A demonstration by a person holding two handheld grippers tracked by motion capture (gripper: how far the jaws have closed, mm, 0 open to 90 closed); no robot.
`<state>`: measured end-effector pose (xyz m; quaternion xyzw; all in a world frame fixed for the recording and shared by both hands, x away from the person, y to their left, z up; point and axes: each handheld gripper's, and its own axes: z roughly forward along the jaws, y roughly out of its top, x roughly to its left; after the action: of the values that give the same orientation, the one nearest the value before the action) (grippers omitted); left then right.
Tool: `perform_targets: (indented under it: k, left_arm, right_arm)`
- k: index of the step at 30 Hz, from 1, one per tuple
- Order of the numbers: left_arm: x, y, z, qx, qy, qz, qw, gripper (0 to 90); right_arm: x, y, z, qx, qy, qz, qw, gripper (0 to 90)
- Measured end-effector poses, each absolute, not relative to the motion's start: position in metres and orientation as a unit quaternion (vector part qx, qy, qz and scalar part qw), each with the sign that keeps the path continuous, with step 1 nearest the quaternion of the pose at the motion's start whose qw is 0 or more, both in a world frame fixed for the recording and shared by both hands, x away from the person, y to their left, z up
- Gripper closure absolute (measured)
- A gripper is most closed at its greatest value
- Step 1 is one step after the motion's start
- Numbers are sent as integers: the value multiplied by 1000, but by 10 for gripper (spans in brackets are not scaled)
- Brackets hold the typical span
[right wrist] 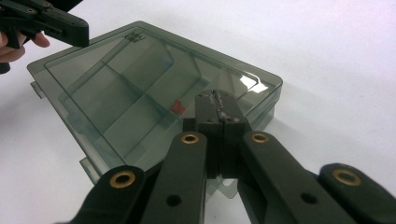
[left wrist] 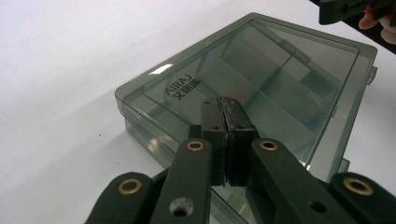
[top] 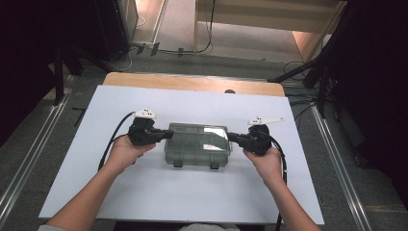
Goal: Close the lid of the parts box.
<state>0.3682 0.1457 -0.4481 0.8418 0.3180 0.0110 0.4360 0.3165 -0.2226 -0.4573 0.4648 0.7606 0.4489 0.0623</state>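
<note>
A smoky clear plastic box [top: 197, 143] with its lid down lies flat near the middle of the white table [top: 96, 192], its two small latches on the edge nearest the person. Through the lid, in the left claw view, dividers split the inside into compartments [left wrist: 261, 88], and printed lettering [left wrist: 180, 86] sits near one corner. In the right claw view a small red piece [right wrist: 176, 107] shows inside one compartment.

The box lies between the two claws. The left claw [top: 166, 134] points at the box's left end, its tip at or just over the top edge there; whether it touches cannot be told. Its jaws are pressed together with nothing between them. The right claw [top: 232, 137] points at the right end in the same way, jaws also pressed together and empty. Each claw is held in one hand [top: 124, 151], forearms coming in from the near edge of the table.
</note>
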Motion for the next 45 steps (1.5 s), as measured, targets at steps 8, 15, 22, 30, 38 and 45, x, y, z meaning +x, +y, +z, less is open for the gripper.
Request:
perform_targets:
  k: [8, 15, 22, 30, 38, 45]
  left_arm:
    - [367, 146, -452, 845, 316, 12, 431, 888]
    - [368, 147, -454, 846, 314, 10, 430, 888]
    - [369, 146, -457, 850, 311, 9, 426, 888]
    - [371, 146, -463, 855, 312, 7, 415, 889]
    - [371, 147, -465, 855, 308, 8, 416, 889]
    - [369, 148, -465, 859, 303, 13, 413, 890]
  right_arm:
    - [319, -222, -461, 466, 763, 443, 61, 900]
    - [320, -220, -464, 466, 769, 435, 58, 900]
    - [322, -217, -470, 464, 774, 427, 55, 900]
    - [325, -216, -476, 465, 777, 421, 52, 900]
    - [327, -219, -480, 464, 777, 421, 52, 900]
    - [325, -220, -482, 461, 776, 427, 54, 900]
